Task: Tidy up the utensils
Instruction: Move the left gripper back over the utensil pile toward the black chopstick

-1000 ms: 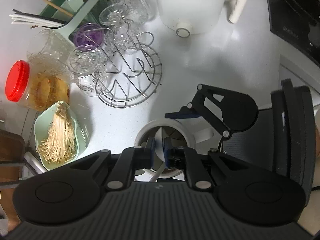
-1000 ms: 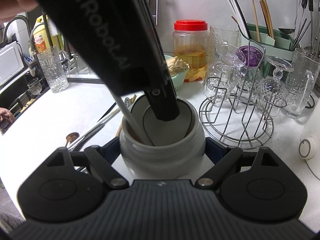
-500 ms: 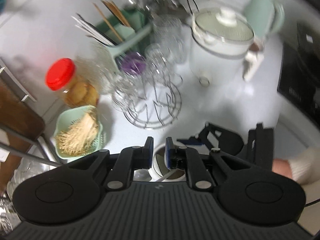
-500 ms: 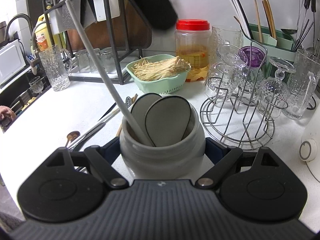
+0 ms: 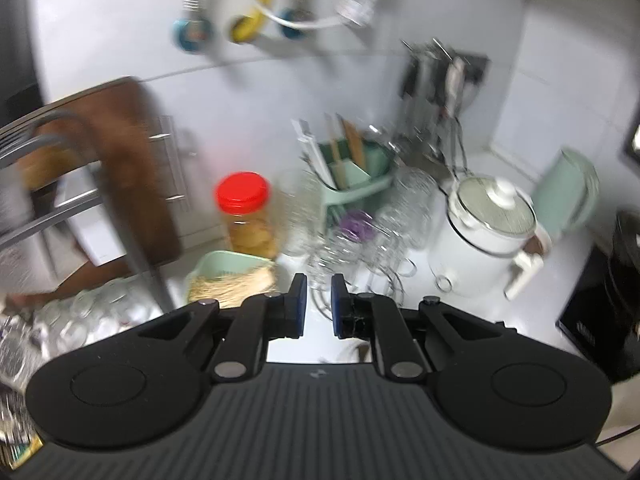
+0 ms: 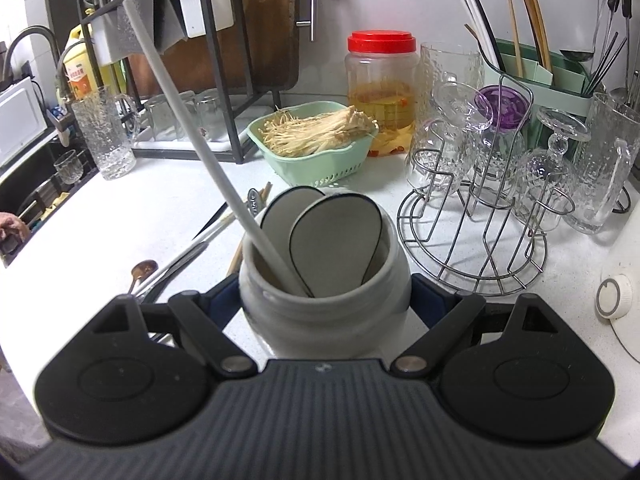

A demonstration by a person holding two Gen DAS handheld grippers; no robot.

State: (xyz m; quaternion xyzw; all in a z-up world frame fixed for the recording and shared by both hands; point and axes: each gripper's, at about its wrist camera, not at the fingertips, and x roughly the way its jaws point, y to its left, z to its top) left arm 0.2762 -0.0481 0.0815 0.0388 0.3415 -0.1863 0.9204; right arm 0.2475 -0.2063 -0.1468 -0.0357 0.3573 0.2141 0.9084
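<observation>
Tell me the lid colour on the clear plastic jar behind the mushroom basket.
Red lid; clearest in the right wrist view.

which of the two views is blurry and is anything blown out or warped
Left wrist view: motion-smeared, the red-lidded jar and glasses soft, only the left gripper crisp. Right wrist view: sharp on the utensil crock; fisheye bends the rack, and the white counter looks bright.

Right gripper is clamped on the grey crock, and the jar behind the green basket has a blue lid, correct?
Not quite. The jar lid is red, as the right wrist view shows. The rest holds: right gripper clamps the crock, and the jar stands behind the basket.
</observation>
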